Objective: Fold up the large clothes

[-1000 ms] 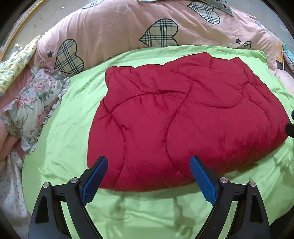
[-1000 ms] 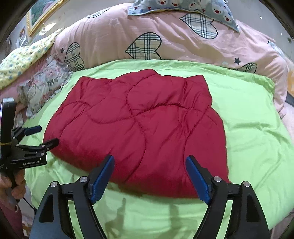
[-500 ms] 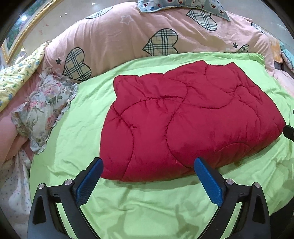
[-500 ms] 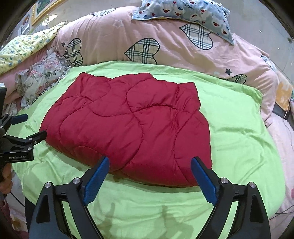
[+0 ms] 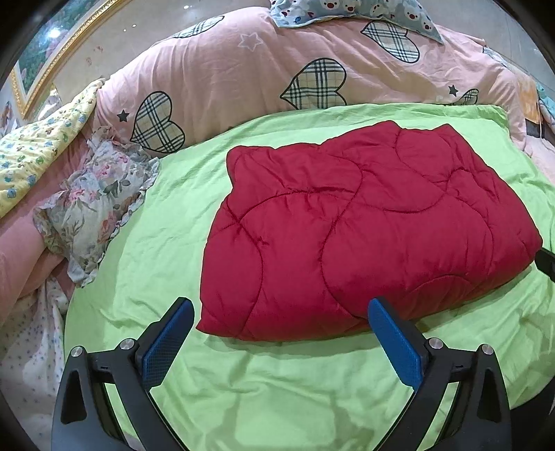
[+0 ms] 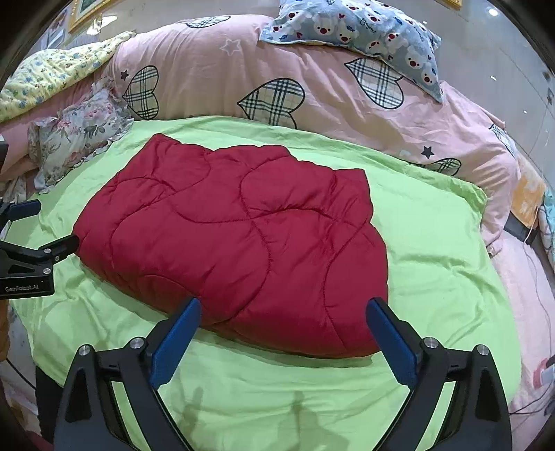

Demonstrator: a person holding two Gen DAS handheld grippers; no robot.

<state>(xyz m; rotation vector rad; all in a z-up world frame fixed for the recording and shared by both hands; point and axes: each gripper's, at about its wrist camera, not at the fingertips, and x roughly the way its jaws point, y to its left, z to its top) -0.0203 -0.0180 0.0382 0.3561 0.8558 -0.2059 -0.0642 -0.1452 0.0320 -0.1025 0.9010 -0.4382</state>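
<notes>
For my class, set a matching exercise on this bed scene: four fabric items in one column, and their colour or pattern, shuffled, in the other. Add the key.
Items:
1. quilted blanket
2. bed sheet
3. large duvet
4. small pillow

Patterns:
A. pink with plaid hearts
B. plain red
C. blue with bear faces
D. plain lime green

Pairs: 1-B, 2-D, 3-A, 4-C

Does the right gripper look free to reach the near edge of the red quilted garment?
Probably yes: the right gripper hangs open just before the red quilted garment, with only bare green sheet between.
</notes>
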